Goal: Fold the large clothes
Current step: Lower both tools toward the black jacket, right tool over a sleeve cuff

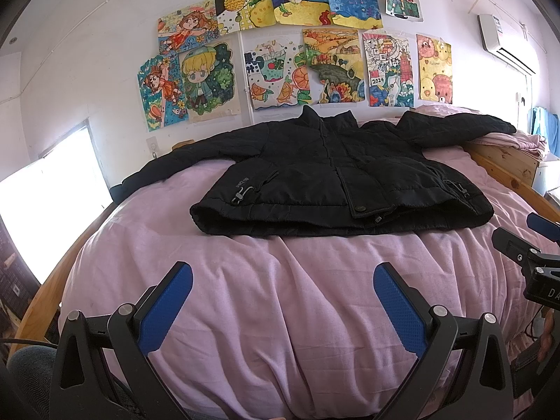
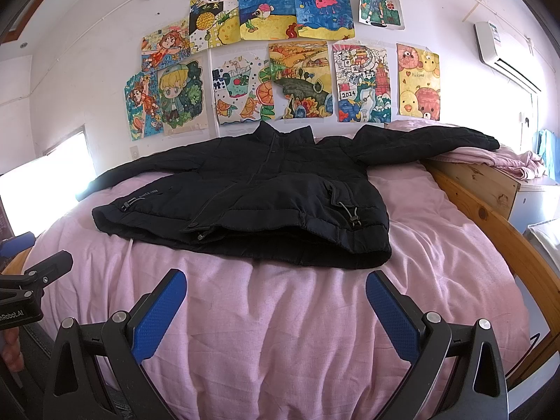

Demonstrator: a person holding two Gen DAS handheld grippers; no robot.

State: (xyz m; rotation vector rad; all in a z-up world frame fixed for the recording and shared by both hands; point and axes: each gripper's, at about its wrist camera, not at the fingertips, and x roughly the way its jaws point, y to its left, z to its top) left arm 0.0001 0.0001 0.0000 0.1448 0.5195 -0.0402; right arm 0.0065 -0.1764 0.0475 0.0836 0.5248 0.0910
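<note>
A black padded jacket (image 1: 325, 171) lies flat, front up, on the pink bedspread (image 1: 280, 297), collar toward the wall and both sleeves spread out sideways. It also shows in the right wrist view (image 2: 252, 196). My left gripper (image 1: 282, 273) is open and empty, held above the bedspread a short way in front of the jacket's hem. My right gripper (image 2: 275, 278) is open and empty, just in front of the hem's right part. The right gripper's body shows at the right edge of the left wrist view (image 1: 532, 255).
A wooden bed frame (image 2: 490, 217) runs along the right side, with a wooden headboard box (image 2: 479, 182) holding pink cloth (image 2: 490, 157). Children's drawings (image 1: 287, 52) cover the wall behind. A bright window (image 1: 52, 203) is at the left. An air conditioner (image 2: 504, 49) hangs at the upper right.
</note>
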